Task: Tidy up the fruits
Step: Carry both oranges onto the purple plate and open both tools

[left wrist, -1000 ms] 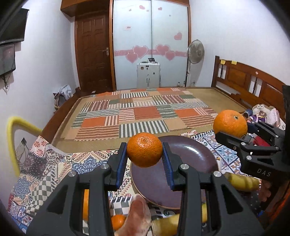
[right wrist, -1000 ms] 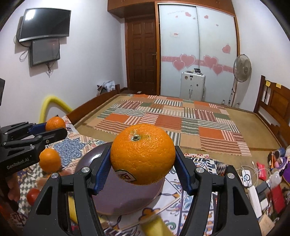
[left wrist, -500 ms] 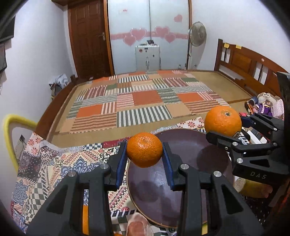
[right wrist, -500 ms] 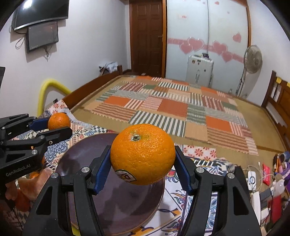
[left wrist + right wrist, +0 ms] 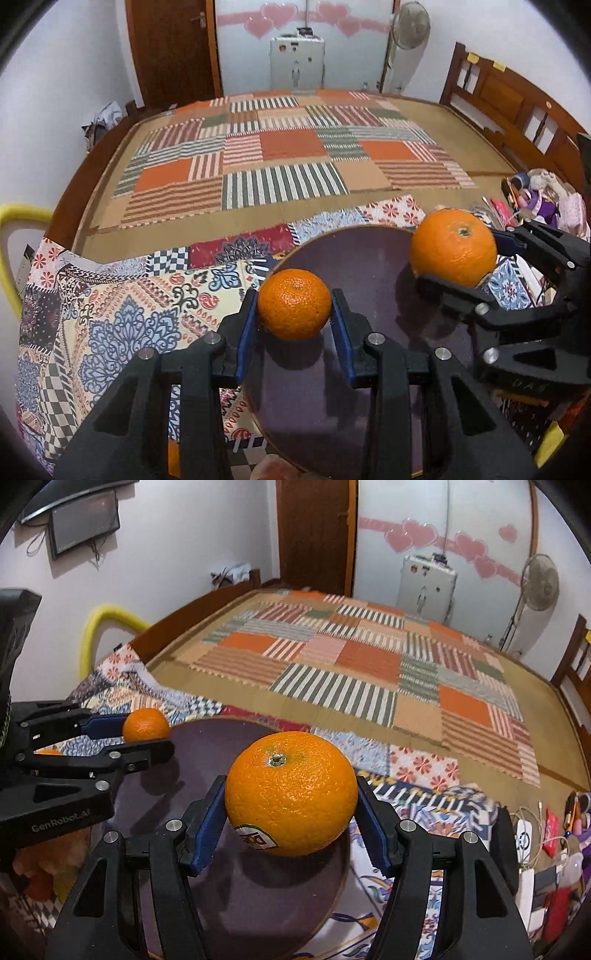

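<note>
A dark purple plate [image 5: 362, 266] [image 5: 207, 746] lies on a patterned cloth. My left gripper [image 5: 294, 310] is shut on a small mandarin [image 5: 294, 303] and holds it over the plate's left rim. The mandarin [image 5: 146, 724] and the left gripper [image 5: 140, 734] also show at the left of the right wrist view. My right gripper [image 5: 291, 805] is shut on a large orange [image 5: 291, 792] with a sticker, held over the plate's right side. From the left wrist view that orange [image 5: 454, 246] sits between the right gripper's fingers [image 5: 450, 291].
The patterned cloth [image 5: 122, 317] covers the near surface; a patchwork mat [image 5: 280, 155] lies beyond. More orange fruit [image 5: 48, 752] lies left of the plate, partly hidden. Cables and small clutter [image 5: 546, 853] crowd the right. A yellow tube [image 5: 107, 614] arches at the left.
Both grippers have tilted down and sunk toward the plate, each still gripping its fruit. The plate now fills more of both views and the fruit near the bottom edge has slipped out of sight.
</note>
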A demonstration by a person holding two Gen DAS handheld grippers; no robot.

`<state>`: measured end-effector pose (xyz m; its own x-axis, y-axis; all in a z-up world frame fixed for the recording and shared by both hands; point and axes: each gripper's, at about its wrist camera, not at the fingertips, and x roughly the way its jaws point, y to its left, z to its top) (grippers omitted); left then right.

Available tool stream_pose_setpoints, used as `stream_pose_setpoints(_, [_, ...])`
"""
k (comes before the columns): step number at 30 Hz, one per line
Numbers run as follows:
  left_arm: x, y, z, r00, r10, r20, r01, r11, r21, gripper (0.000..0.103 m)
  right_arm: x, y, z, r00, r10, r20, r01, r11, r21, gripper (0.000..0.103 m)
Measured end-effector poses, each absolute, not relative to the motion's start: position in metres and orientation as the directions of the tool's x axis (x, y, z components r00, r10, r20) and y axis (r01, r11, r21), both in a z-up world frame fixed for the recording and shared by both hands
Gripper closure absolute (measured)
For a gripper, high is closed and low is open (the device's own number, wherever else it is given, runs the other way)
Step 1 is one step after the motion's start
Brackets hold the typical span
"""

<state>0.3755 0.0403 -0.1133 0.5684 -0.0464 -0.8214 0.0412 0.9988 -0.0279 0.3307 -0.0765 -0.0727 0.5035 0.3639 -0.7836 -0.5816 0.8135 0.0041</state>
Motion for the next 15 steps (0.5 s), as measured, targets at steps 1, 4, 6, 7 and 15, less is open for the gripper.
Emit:
stream_pose_setpoints(1, [0.377,0.038,-0.114,0.56,-0.047,-0.827,0.045,0.999,-0.026,0.066,0.331,-0.074,-0.074,0.496,0.356,-0.792,-0.586,0.81,-0.003,0.041])
stream_pose_setpoints(4, [0.382,0.038,-0.119,0.531,-0.064,-0.845,0.046,0.998,-0.047,0.066,0.333,-0.071,-0.078,0.48,0.335,-0.81,-0.59,0.808,-0.015,0.041])
stream_pose_setpoints(6, [0.385,0.041,-0.122,0.505,-0.095,-0.858,0.039,0.995,-0.087,0.066,0.336,-0.071,-0.078,0.456,0.343,-0.821,-0.596,0.803,0.005,0.041])
stream_pose_setpoints(7, [0.387,0.043,-0.124,0.497,-0.103,-0.862,0.033,0.994,-0.1,0.066,0.337,-0.071,-0.079,0.438,0.347,-0.83,-0.598,0.801,0.019,0.041])
stream_pose_setpoints(15, [0.388,0.043,-0.122,0.509,-0.095,-0.856,0.02,0.995,-0.098,0.051,0.336,-0.068,-0.083,0.432,0.329,-0.84,-0.607,0.794,-0.001,0.04])
